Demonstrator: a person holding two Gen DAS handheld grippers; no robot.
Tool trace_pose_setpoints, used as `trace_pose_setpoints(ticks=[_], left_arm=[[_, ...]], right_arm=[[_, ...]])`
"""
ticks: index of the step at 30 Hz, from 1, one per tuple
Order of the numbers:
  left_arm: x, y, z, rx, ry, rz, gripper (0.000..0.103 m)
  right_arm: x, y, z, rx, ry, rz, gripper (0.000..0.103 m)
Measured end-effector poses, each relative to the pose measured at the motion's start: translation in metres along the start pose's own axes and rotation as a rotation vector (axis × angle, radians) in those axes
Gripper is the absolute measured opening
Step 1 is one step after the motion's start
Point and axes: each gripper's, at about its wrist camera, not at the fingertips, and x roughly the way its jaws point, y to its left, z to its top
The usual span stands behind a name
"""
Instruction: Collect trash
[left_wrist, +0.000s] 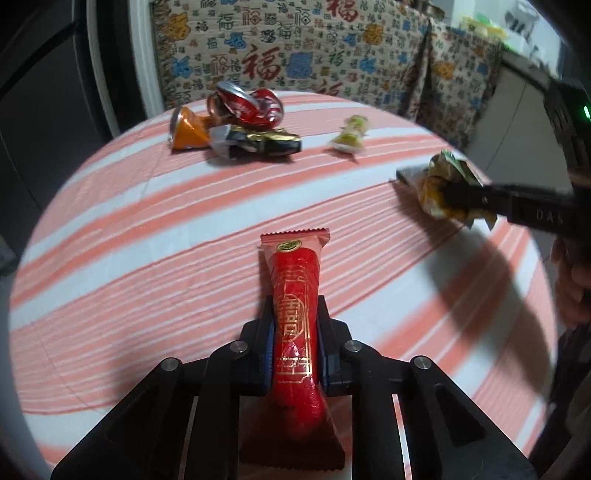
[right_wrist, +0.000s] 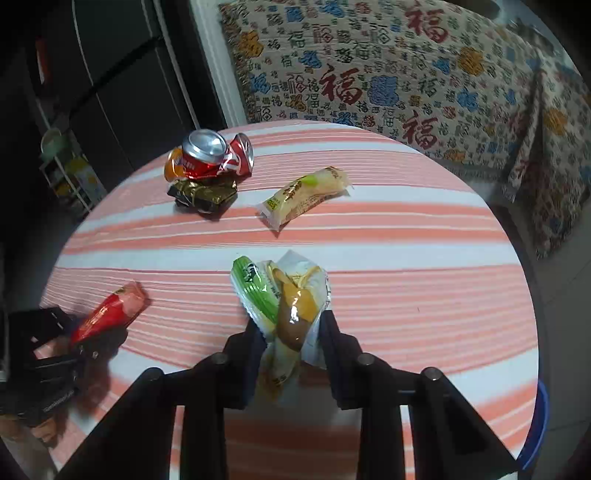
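My left gripper (left_wrist: 295, 314) is shut on a long red snack wrapper (left_wrist: 295, 280) with gold print, whose sealed end sticks out ahead over the striped tablecloth (left_wrist: 147, 229). The right wrist view shows the same wrapper (right_wrist: 110, 310) in the left gripper (right_wrist: 92, 343) at lower left. My right gripper (right_wrist: 291, 325) is shut on a crumpled green, white and yellow wrapper (right_wrist: 291, 295), held just above the cloth. From the left wrist view that wrapper (left_wrist: 439, 177) and the right gripper (left_wrist: 454, 195) are at the right edge of the table.
At the table's far side lie a crushed red can (right_wrist: 210, 155), an orange can (left_wrist: 186, 129), a black-and-gold wrapper (right_wrist: 201, 195) and a yellow-green snack packet (right_wrist: 304, 194). A patterned sofa cover (right_wrist: 369, 74) stands behind. A blue rim (right_wrist: 541, 424) shows below the table's right edge.
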Motion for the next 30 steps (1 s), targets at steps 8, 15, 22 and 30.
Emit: trace_pose_setpoints(ticks=[8, 15, 22, 30], left_arm=[[-0.016, -0.064, 0.015, 0.029, -0.054, -0.154, 0.014], [-0.026, -0.151, 0.035, 0.111, -0.057, -0.305, 0.013], [-0.006, -0.265, 0.053, 0.222, -0.011, -0.434, 0.013], [0.057, -0.387, 0.047, 0.307, 0.081, -0.504, 0.013]], right_arm=[[-0.068, -0.031, -0.039, 0.084, -0.085, 0.006, 0.021], [-0.139, -0.098, -0.081, 0.224, -0.159, -0.035, 0.021], [-0.197, -0.209, -0.13, 0.416, -0.187, -0.203, 0.021], [-0.191, -0.302, -0.184, 0.557, -0.18, -0.274, 0.021]])
